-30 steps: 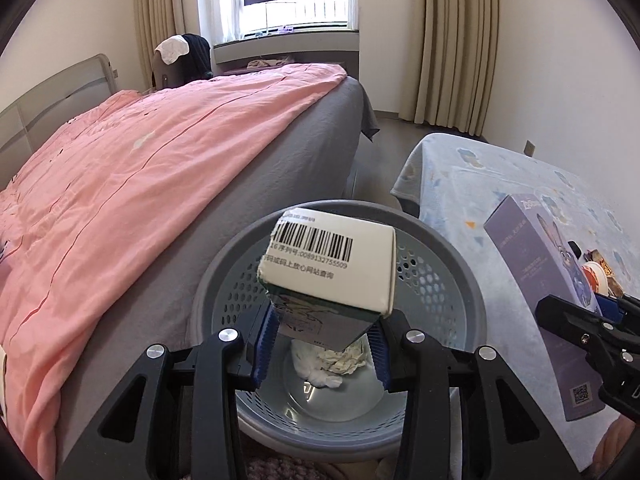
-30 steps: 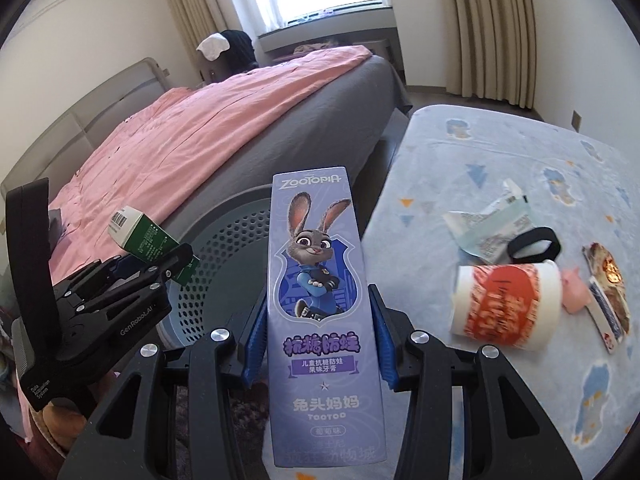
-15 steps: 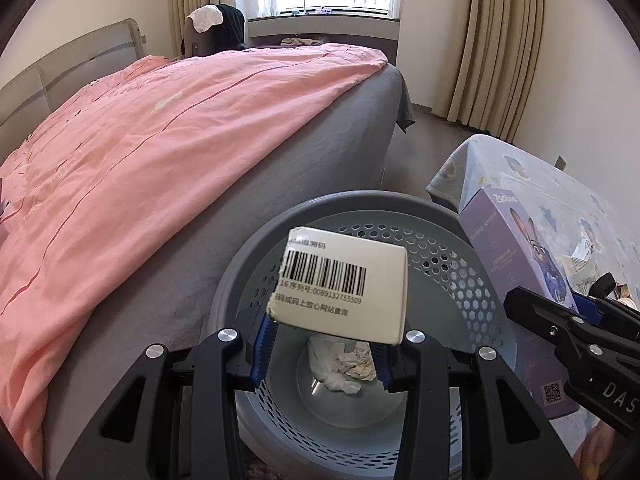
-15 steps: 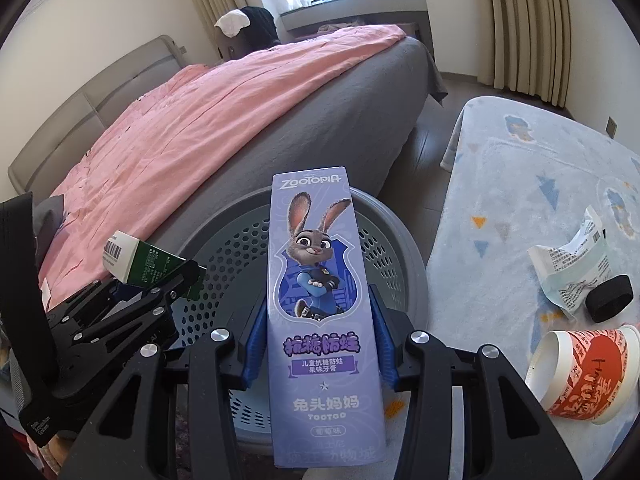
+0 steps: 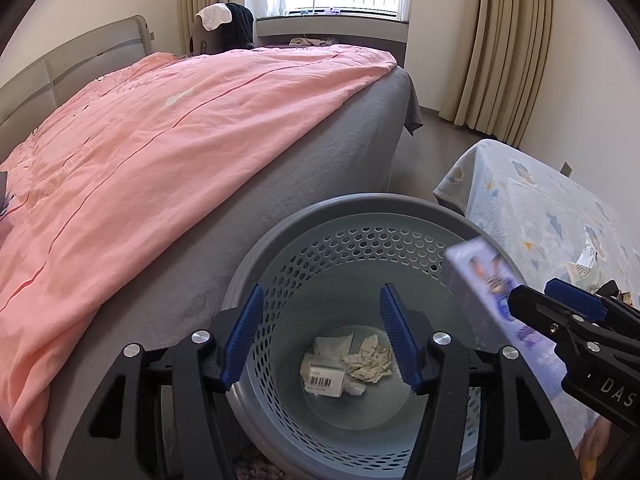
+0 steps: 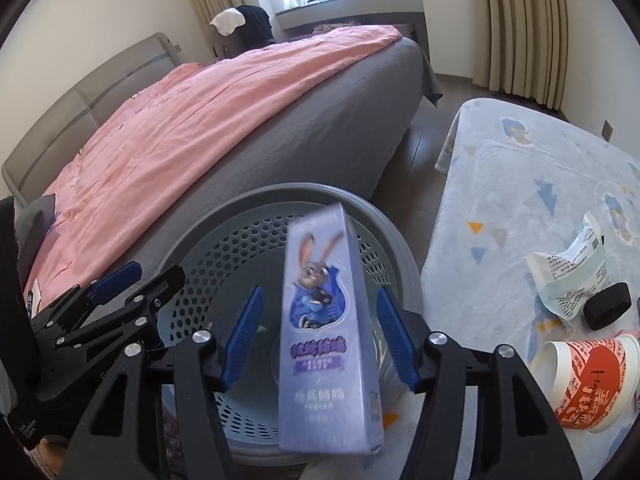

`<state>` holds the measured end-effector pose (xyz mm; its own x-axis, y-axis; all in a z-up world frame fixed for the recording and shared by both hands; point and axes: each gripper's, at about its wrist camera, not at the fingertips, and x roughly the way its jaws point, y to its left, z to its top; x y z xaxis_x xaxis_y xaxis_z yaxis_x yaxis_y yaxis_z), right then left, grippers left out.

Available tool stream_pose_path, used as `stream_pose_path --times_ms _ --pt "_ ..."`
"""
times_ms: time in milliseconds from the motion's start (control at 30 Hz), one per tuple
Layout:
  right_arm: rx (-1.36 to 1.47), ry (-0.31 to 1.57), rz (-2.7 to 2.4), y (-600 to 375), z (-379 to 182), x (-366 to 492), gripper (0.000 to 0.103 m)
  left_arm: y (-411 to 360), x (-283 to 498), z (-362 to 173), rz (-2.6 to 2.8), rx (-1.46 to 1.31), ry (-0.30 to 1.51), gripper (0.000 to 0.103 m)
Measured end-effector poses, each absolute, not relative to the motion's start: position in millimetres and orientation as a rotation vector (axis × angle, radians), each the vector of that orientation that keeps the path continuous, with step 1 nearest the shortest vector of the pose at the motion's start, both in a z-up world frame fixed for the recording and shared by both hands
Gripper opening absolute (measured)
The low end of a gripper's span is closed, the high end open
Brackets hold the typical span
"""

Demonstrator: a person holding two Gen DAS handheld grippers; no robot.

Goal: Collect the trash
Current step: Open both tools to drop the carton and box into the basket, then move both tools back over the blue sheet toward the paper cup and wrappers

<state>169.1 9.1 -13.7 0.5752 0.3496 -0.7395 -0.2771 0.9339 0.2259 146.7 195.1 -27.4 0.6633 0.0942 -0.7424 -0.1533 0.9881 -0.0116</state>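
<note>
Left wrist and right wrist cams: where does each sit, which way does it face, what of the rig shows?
Left wrist: on the left gripper, angled down into the trash basket; jaws opening, empty; right gripper at right edge.
Right wrist: on the right gripper, angled down over the basket; purple box between opening jaws, pads clear of it; left gripper at left.
Shared: basket, box, bed, rug.

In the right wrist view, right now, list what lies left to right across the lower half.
Left gripper → gray trash basket → purple rabbit box between opening jaws → white wrapper → black band, with the red paper cup lying below these last two.
</note>
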Motion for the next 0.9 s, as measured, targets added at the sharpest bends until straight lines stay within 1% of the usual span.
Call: stream_pose_path --times_ms 33,900 --pt "0.083 0.882 0.364 9.2 -13.0 168.6 0.063 196.0 146.8 -27.6 0.141 -0.079 0.836 0.063" --pt "0.053 0.903 0.333 8.1 -14.8 160.1 0.063 199.9 140.3 -24.6 0.135 -0.102 0.829 0.065"
